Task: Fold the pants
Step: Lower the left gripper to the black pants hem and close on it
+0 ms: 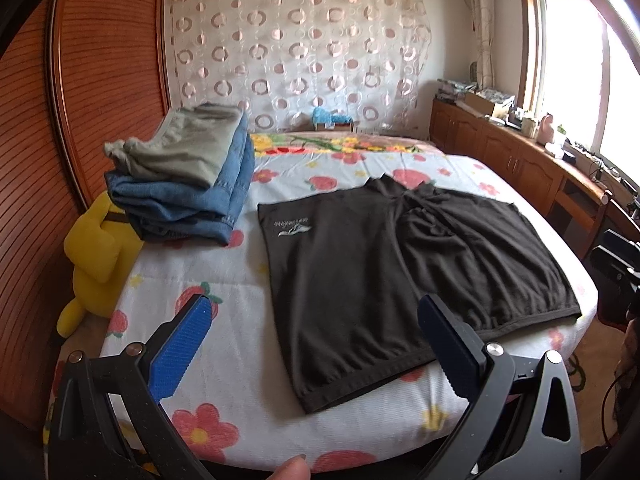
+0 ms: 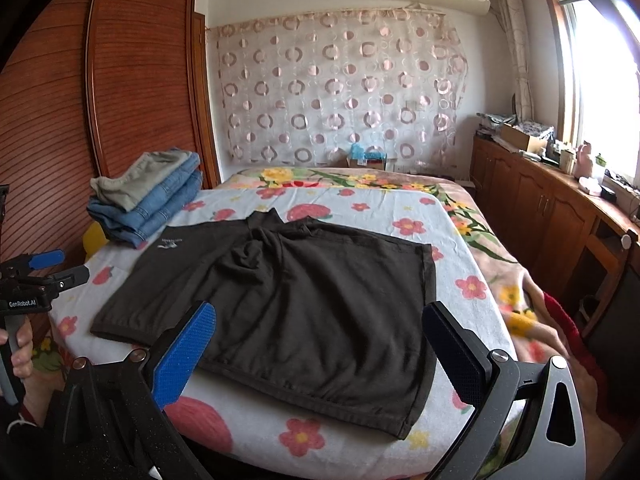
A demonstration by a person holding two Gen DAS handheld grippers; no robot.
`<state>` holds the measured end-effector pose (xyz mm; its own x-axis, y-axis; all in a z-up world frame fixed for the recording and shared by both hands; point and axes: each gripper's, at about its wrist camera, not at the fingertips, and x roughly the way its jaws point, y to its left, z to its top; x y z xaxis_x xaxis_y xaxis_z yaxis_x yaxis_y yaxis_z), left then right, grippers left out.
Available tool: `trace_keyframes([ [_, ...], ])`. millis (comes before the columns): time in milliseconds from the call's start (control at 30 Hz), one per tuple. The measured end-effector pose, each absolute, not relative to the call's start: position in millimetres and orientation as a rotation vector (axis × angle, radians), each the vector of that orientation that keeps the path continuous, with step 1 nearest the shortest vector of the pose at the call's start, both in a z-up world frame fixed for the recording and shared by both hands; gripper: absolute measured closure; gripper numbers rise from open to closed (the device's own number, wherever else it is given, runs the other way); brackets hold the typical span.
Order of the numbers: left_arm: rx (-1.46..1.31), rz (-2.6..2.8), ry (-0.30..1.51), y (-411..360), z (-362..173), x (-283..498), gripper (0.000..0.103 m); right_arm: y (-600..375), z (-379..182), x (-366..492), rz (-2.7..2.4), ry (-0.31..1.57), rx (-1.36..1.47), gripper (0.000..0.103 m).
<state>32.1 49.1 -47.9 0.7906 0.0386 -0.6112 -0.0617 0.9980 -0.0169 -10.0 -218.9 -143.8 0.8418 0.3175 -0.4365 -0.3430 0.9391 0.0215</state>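
Step in hand: start of the fold, judging by the layout; dark pants (image 1: 400, 264) spread flat and unfolded, neither gripper in contact.

Left gripper (image 1: 316, 344): jaws released and wide apart, holding nothing, hovering above the near edge of the bed (image 1: 224, 280), over the left leg of the garment.

Right gripper (image 2: 320, 344): jaws likewise spread and empty, poised above the nearer leg's hem, not touching cloth.

Where the pants lie: middle of the flower-printed bed, waistband toward the far side, both leg hems toward the cameras; just beside, though apart from, the stack of folded clothes (image 1: 188, 180).

Look of the pants: short-legged, dark brown or black, thin soft knit; small pale logo (image 1: 290, 228) on the left leg; bunched and creased around the crotch and waist, smoother toward the hems; hems banded and fairly straight.

Next move, as a judgement: probably a pinch on one outer side, at hem and waist, then a carry across to lay one leg over the other; calls for a low approach so the jaws catch only the garment and not the sheet beneath.

Likely trouble: limp cloth sagging or dragging; central wrinkles trapped in the fold unless smoothed first.

Other things: yellow plush toy (image 1: 96, 256) wedged between bed and wooden wardrobe (image 1: 80, 80).
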Motion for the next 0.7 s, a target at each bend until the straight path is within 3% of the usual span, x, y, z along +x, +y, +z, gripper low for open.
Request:
trace_keyframes([
  [433,-0.052,0.051,0.760,72,-82,39,0.000,-214,-152,-3,0.337,0.539,-0.078,0.000],
  [700,-0.124,0.032,0.735,91,-82,33,0.001,-212,-150,1,0.331,0.612,-0.106,0.000],
])
